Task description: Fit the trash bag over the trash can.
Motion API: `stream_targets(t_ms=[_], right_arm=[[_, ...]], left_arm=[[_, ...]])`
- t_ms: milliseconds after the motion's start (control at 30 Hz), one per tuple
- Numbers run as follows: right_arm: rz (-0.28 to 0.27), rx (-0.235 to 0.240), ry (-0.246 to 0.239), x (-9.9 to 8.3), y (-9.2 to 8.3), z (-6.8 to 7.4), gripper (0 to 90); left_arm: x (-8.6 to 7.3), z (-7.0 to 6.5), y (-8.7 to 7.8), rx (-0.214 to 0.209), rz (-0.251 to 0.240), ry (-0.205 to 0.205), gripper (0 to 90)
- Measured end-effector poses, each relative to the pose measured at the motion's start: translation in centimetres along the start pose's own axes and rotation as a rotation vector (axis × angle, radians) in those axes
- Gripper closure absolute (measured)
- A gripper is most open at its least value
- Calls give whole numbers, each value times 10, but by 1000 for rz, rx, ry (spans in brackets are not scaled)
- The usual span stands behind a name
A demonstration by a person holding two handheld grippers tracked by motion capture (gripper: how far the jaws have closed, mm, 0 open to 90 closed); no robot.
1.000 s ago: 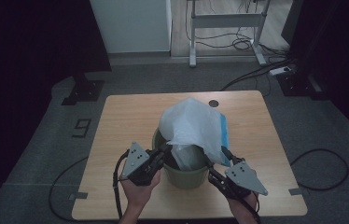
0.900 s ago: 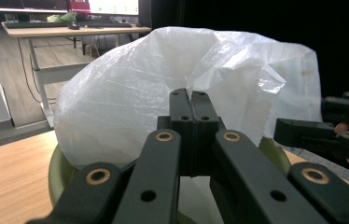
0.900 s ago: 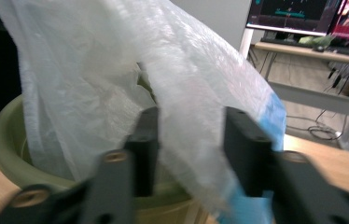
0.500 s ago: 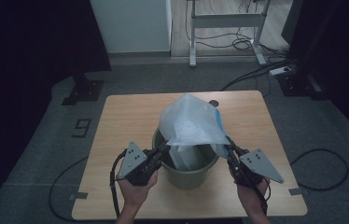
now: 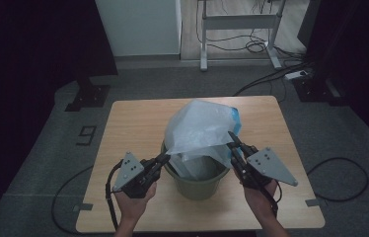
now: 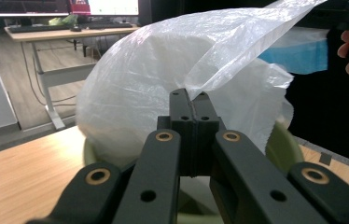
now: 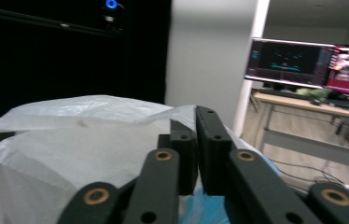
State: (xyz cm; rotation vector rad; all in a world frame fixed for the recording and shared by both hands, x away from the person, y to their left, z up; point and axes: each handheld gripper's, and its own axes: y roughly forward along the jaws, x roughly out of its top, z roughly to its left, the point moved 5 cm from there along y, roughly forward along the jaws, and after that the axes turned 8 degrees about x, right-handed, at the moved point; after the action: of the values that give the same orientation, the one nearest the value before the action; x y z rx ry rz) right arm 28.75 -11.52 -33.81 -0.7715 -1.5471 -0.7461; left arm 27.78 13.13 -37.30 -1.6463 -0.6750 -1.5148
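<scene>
The left tool is seen clamped tight on the near edge of the white plastic bag, a fold of film pinched between its black jaws just above the rim of the green bin. The right tool is pressed onto the opposite edge of the bag, its jaws having just been closing, with thin film caught between them in the right gripper view. Compared with a second ago, the right tool is carried higher and further out to the side, and the bag's mouth is stretched wider between the two tools, where before it hung bunched over the bin. From this it is judged that the opening is being spread so that it can be drawn down around the bin's rim as a liner; that step is not yet done, for the bag is billowed up above the bin, sagging partly into it. A blue patch is glimpsed at the far side of the bag; what it is cannot be told. Counted out: two tools, one bag, one bin, all on one wooden worktop. Beyond it, one pale desk frame is stood on the floor, with cables trailed around it.
</scene>
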Motion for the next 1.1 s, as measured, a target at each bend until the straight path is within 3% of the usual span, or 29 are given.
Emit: stream_targets(t_ms=[100, 267, 467, 567, 733, 833, 1000, 1067, 1100], right_arm=[[6, 23, -7, -4, 3, 6, 751], [59, 59, 29, -18, 4, 10, 660], [103, 98, 61, -35, 1, 14, 690], [122, 115, 64, -41, 0, 14, 800], [124, 102, 61, -42, -1, 13, 780], [136, 67, 62, -45, 0, 11, 681], [169, 98, 92, -52, 4, 11, 748], [173, 109, 91, -52, 6, 12, 802], [174, 113, 89, -52, 7, 13, 821]], left_arm=[[-6, 8, -6, 9, 13, -14, 897], [-17, 16, -11, 13, 33, -26, 897], [-27, 19, -15, 5, 53, -20, 897], [-29, 20, -17, 4, 54, -24, 897], [-30, 19, -20, -1, 51, -23, 897], [-31, 21, -21, 2, 47, -32, 897], [-31, 24, -23, -10, 47, -40, 893], [-28, 25, -25, -8, 21, -46, 794], [-25, 25, -27, -37, 9, -57, 740]])
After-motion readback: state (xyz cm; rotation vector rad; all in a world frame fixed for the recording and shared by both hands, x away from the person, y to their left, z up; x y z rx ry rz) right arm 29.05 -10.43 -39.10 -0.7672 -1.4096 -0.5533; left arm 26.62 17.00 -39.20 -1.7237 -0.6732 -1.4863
